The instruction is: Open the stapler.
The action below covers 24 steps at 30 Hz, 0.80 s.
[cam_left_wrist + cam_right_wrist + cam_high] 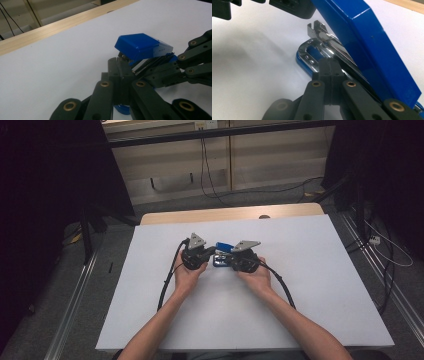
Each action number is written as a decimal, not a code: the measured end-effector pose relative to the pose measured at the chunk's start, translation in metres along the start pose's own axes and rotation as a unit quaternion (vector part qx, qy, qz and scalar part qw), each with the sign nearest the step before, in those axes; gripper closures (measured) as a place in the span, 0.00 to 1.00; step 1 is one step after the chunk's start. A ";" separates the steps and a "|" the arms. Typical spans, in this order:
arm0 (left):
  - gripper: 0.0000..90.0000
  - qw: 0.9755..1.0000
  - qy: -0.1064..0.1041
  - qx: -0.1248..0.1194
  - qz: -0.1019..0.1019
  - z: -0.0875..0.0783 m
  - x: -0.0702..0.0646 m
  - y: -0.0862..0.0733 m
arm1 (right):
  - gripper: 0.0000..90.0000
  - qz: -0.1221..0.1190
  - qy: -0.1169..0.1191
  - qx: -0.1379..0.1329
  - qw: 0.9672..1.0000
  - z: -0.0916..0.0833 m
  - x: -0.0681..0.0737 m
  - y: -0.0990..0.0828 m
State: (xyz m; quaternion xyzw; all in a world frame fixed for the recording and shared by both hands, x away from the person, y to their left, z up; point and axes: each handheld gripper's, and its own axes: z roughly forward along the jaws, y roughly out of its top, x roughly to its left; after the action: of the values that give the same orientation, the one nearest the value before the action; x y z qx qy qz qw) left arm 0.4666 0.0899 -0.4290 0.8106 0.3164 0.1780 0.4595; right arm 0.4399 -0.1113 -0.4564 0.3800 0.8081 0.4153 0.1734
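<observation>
Room: dark surroundings, grey floor with loose cables, a pale wooden wall unit behind the table.
Worktop (310, 285): white sheet over a light wooden top whose far edge shows as a strip; the person's forearms come in from the near side.
Left hand-held gripper (209, 253): held at the middle of the worktop, grey three-cornered plate on top; jaws closed together, their tips right at the stapler's front end, below the raised cover.
Right hand-held gripper (231, 261): facing the left one from the other side; jaws closed together, lying against the stapler's chrome base beside the staple rail.
Stapler (223, 249): blue, between the two hand-held grippers at the worktop's middle; its blue cover (362, 45) is tilted up off the metal rail (332, 43), base on the white sheet.
</observation>
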 end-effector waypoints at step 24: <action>1.00 1.000 -0.007 -0.023 -0.009 -0.001 -0.003 0.010 | 1.00 -0.007 -0.014 -0.001 1.000 0.000 0.004 0.000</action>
State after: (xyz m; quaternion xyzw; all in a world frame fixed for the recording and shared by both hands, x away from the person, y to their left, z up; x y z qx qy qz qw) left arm 0.4673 0.0845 -0.4197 0.7981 0.3159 0.1754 0.4822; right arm 0.4376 -0.1084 -0.4563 0.3795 0.8081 0.4095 0.1878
